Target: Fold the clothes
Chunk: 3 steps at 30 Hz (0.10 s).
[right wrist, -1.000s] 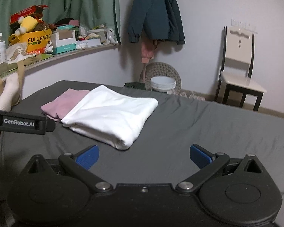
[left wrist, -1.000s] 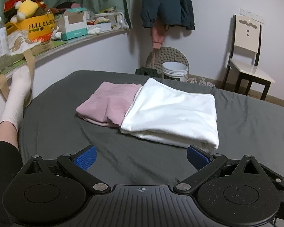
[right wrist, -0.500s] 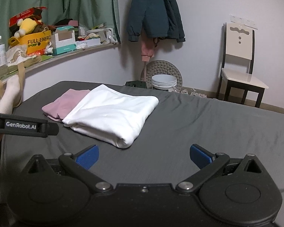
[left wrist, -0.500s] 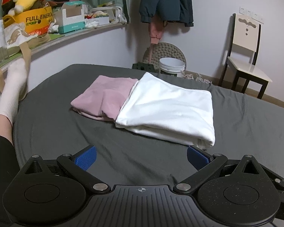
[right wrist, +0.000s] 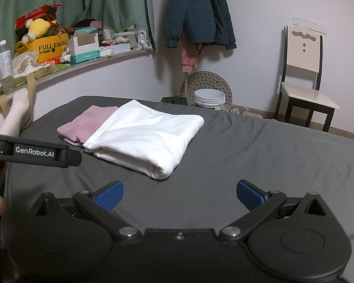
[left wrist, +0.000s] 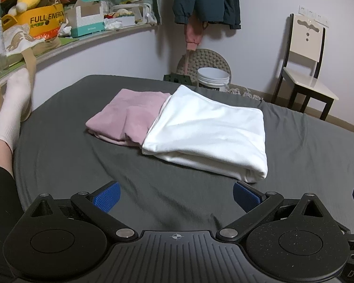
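A folded white garment (left wrist: 210,132) (right wrist: 146,136) lies on the dark grey bed sheet (left wrist: 82,160) (right wrist: 271,155), overlapping the right edge of a folded pink garment (left wrist: 127,118) (right wrist: 87,125). My left gripper (left wrist: 175,197) hovers open over the sheet, short of the white garment's near edge, nothing between its blue pads. My right gripper (right wrist: 179,194) is open too, above bare sheet just in front of the white garment's near corner. The left gripper's body (right wrist: 33,152) shows at the left of the right wrist view.
A person's leg in a white sock (left wrist: 9,115) rests at the bed's left edge. A cluttered shelf (left wrist: 82,40) runs along the left wall. Past the bed stand a white bucket (left wrist: 213,79), a chair (left wrist: 304,70) and a hanging dark jacket (left wrist: 205,0).
Both grippers have eased back and tilted slightly, so the garments sit a little farther off in view. Jaws stay open; the clothes have not moved.
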Tool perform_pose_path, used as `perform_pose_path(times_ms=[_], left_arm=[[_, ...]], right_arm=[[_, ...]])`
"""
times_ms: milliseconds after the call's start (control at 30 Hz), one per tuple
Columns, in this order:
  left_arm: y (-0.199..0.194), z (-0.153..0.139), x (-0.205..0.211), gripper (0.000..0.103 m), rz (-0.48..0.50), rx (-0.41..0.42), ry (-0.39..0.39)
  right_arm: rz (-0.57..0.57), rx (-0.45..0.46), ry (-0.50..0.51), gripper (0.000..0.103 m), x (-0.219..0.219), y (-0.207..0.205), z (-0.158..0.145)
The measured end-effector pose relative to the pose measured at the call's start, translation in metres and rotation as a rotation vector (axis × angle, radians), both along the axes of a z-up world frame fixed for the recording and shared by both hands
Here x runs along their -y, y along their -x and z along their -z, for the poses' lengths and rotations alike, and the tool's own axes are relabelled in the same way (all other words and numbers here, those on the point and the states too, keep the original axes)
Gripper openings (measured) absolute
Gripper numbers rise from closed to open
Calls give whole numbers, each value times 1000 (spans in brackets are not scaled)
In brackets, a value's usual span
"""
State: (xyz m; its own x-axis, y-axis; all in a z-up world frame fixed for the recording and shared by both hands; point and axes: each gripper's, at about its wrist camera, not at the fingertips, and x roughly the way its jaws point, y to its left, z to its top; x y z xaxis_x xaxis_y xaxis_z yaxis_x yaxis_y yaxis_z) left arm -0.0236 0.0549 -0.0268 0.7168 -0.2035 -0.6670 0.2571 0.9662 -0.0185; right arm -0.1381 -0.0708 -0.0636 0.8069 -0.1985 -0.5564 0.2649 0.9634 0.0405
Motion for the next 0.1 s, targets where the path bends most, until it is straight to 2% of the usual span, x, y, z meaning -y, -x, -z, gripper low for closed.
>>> perform_pose_path(times_ms=[100], left_arm=[[-1, 0, 1, 102, -2, -5, 1]], right_arm=[[2, -1, -2, 103, 1, 0, 0]])
